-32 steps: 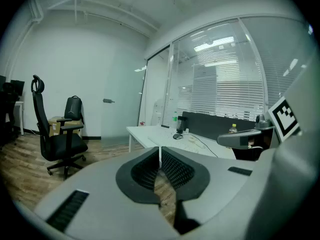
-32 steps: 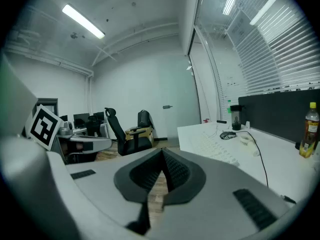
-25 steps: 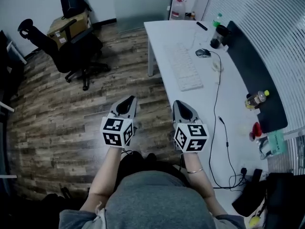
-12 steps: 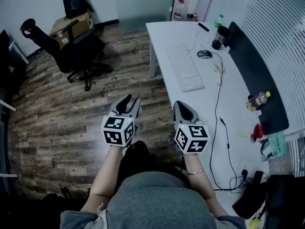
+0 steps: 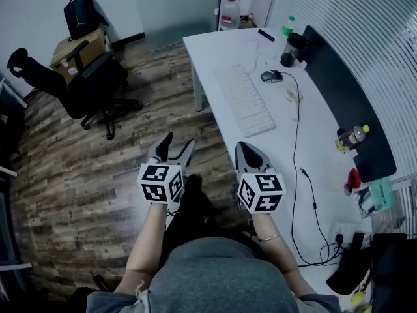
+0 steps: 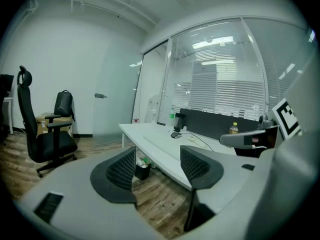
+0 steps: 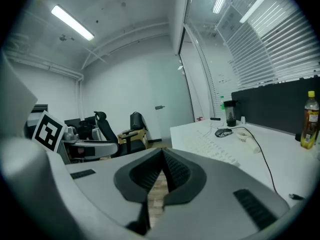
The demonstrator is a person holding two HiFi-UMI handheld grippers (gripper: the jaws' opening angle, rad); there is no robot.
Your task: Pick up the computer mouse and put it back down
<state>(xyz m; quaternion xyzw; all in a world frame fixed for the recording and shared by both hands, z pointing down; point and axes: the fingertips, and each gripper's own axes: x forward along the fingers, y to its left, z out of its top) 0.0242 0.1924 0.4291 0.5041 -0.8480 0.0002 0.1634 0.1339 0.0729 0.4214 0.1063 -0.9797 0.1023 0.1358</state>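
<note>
The dark computer mouse (image 5: pixel 272 76) lies on the far part of the white desk (image 5: pixel 207 47), past the white keyboard (image 5: pixel 246 101), with a black cable trailing from it. The mouse (image 6: pixel 176 135) looks small and distant in the left gripper view, and the mouse (image 7: pixel 222 132) lies ahead to the right in the right gripper view. Both grippers are held over the wooden floor, short of the desk. My left gripper (image 5: pixel 177 142) (image 6: pixel 156 155) has its jaws opening, with nothing between them. My right gripper (image 5: pixel 240 146) (image 7: pixel 162 155) is shut and holds nothing.
A black office chair (image 5: pixel 78 83) and a cardboard box with a bag stand at the left. On the desk are a dark cup (image 5: pixel 290 47), a green-capped bottle, a yellow-label bottle (image 5: pixel 352 135), a black divider panel and cables. A bin (image 6: pixel 142 170) sits under the desk.
The left gripper's jaws have gone from shut to spread apart. Both grippers have shifted forward a little toward the desk. The right jaws stay shut.
</note>
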